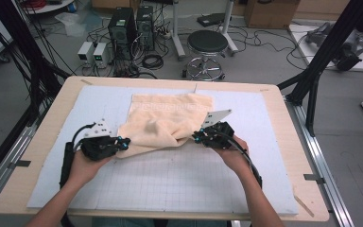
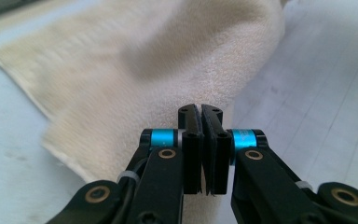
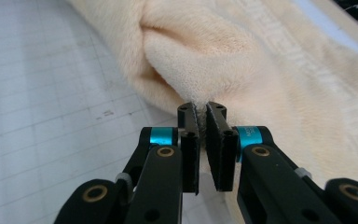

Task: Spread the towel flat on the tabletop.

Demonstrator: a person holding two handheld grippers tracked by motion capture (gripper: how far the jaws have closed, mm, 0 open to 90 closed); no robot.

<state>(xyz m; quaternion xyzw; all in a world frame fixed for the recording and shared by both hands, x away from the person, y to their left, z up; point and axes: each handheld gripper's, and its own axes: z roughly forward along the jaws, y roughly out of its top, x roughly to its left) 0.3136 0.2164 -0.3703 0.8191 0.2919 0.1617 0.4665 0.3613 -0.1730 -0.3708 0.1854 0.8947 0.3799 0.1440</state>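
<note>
From above, your left gripper [image 1: 121, 141] and right gripper [image 1: 196, 137] each pinch a near corner of the cream towel [image 1: 166, 120], which lies bunched between them and spreads away over the gridded mat [image 1: 170, 182]. Along your left gripper [image 2: 201, 111], the jaws are clamped on a fold of towel [image 2: 158, 60] at their tips, the cloth running ahead and leftward. Along your right gripper [image 3: 201, 109], the jaws squeeze a towel [image 3: 242, 60] edge, its folds bulging just beyond.

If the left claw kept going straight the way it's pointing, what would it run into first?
The towel. The left claw is already shut on its near edge, so going on would only push deeper into the bunched cloth. How thick that fold is cannot be told.
</note>
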